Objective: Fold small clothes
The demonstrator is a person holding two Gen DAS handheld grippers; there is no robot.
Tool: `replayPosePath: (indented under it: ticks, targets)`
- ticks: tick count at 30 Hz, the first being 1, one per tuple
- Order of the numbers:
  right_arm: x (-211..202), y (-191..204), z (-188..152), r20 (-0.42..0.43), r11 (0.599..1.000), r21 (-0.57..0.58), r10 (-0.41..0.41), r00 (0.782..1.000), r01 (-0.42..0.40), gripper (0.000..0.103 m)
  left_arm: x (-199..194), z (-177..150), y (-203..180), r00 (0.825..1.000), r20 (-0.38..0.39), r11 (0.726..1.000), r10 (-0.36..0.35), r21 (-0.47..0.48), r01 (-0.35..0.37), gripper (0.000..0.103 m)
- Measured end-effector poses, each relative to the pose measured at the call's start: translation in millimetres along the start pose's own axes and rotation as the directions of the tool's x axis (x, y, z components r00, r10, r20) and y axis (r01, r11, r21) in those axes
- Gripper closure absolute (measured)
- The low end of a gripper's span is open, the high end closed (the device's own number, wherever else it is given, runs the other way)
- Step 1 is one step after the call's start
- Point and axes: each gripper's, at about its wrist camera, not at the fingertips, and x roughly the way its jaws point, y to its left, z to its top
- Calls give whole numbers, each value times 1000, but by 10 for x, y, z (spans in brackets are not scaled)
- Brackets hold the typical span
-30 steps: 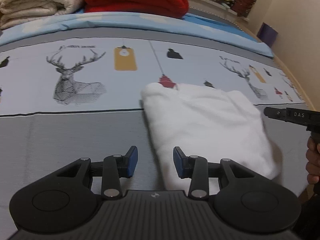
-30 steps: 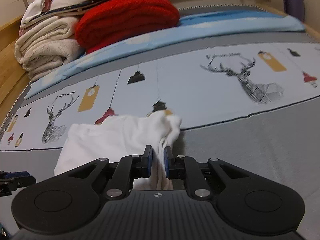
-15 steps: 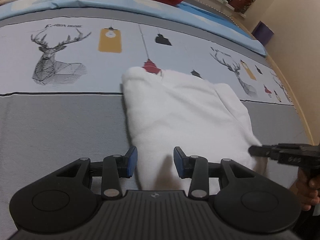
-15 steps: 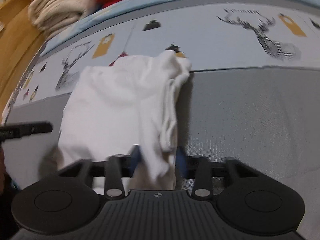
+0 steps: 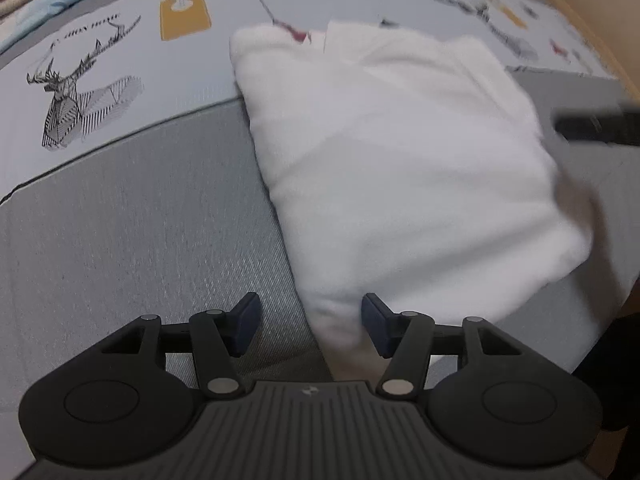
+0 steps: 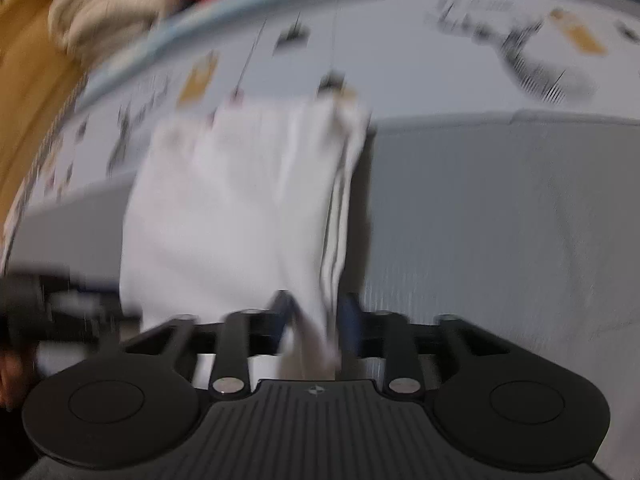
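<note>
A folded white garment [image 5: 400, 168] lies on the grey and printed bedsheet [image 5: 120, 216]. My left gripper [image 5: 311, 325] is open, its blue pads either side of the garment's near left corner, close above the sheet. In the blurred right wrist view the same garment [image 6: 240, 208] lies ahead. My right gripper [image 6: 316, 320] has its jaws apart with the garment's near right corner between them. The right gripper also shows as a dark blur at the right edge of the left wrist view [image 5: 596, 126].
The sheet has deer and lamp prints [image 5: 80, 100] in its far half. Cream blankets [image 6: 108, 12] and something red are stacked at the far side. A wooden bed edge [image 6: 24, 80] runs along the left of the right wrist view.
My right gripper has opened from shut on the garment's corner and swung in fast. My left gripper has moved forward and down to the garment's near left corner, staying open.
</note>
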Motion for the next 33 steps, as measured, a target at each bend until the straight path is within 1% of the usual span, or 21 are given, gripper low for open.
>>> replayPosePath:
  ticks: [2, 5, 8, 11, 12, 13, 15, 16, 17, 19, 20, 21, 22, 24, 25, 26, 27, 28, 29, 31, 33]
  targets:
    - [0, -46, 130, 87, 998, 69, -10, 996, 4, 55, -89, 23, 37, 998, 51, 999, -28, -28, 30, 40]
    - [98, -117, 295, 159, 986, 167, -47, 986, 20, 53, -165, 80, 120, 993, 107, 993, -53, -95, 63, 40]
    - [302, -91, 379, 150, 979, 202, -70, 986, 38, 53, -183, 113, 192, 990, 128, 985, -64, -153, 83, 40]
    - [481, -24, 429, 130, 979, 188, -103, 986, 78, 53, -167, 184, 222, 991, 117, 978, -68, -189, 90, 40]
    - [532, -14, 458, 127, 980, 182, -107, 986, 83, 58, -158, 190, 221, 991, 113, 977, -67, -193, 88, 40]
    - [560, 19, 456, 130, 980, 181, -107, 986, 83, 73, -147, 191, 212, 992, 108, 977, -65, -195, 86, 40]
    - [590, 47, 469, 133, 981, 185, -81, 988, 56, 100, -127, 182, 198, 993, 102, 978, -65, -191, 84, 40]
    - [548, 75, 467, 162, 982, 184, -80, 984, 49, 100, -84, 195, 229, 993, 96, 979, -65, -186, 82, 40]
    - [466, 101, 471, 223, 982, 183, -81, 971, 40, 100, -66, 182, 224, 994, 89, 980, -61, -183, 77, 40]
    - [373, 53, 475, 294, 974, 228, -67, 953, -2, 100, -25, 168, 223, 996, 69, 982, -56, -179, 68, 38]
    - [388, 13, 462, 280, 967, 254, -96, 955, 23, 100, -12, 166, 224, 996, 64, 981, -58, -179, 69, 37]
    - [444, -30, 446, 236, 959, 274, -146, 961, 78, 100, -7, 159, 218, 996, 60, 982, -59, -177, 69, 37]
    - [538, -90, 420, 162, 946, 292, -195, 967, 142, 99, -5, 152, 209, 997, 57, 983, -55, -173, 65, 37]
    - [600, -148, 391, 107, 932, 311, -228, 968, 186, 95, -10, 143, 206, 997, 53, 983, -55, -172, 63, 37]
    - [569, -138, 393, 117, 933, 300, -246, 962, 202, 83, -13, 142, 205, 997, 53, 982, -56, -177, 65, 37]
    - [511, -103, 401, 138, 935, 275, -270, 953, 225, 76, -23, 144, 214, 997, 57, 981, -61, -183, 70, 37]
    - [453, -69, 394, 159, 935, 254, -292, 943, 247, 65, -38, 149, 229, 995, 68, 978, -69, -193, 81, 37]
    - [382, -39, 390, 182, 938, 231, -303, 935, 259, 59, -61, 165, 242, 994, 83, 975, -78, -204, 93, 37]
    - [328, -24, 376, 198, 944, 220, -290, 936, 246, 58, -83, 177, 256, 991, 102, 971, -87, -215, 107, 37]
    - [246, -46, 349, 205, 960, 214, -225, 952, 181, 54, -134, 206, 287, 984, 143, 960, -104, -244, 137, 37]
    - [235, -75, 305, 169, 970, 210, -161, 972, 124, 47, -150, 255, 331, 978, 172, 945, -116, -283, 162, 37]
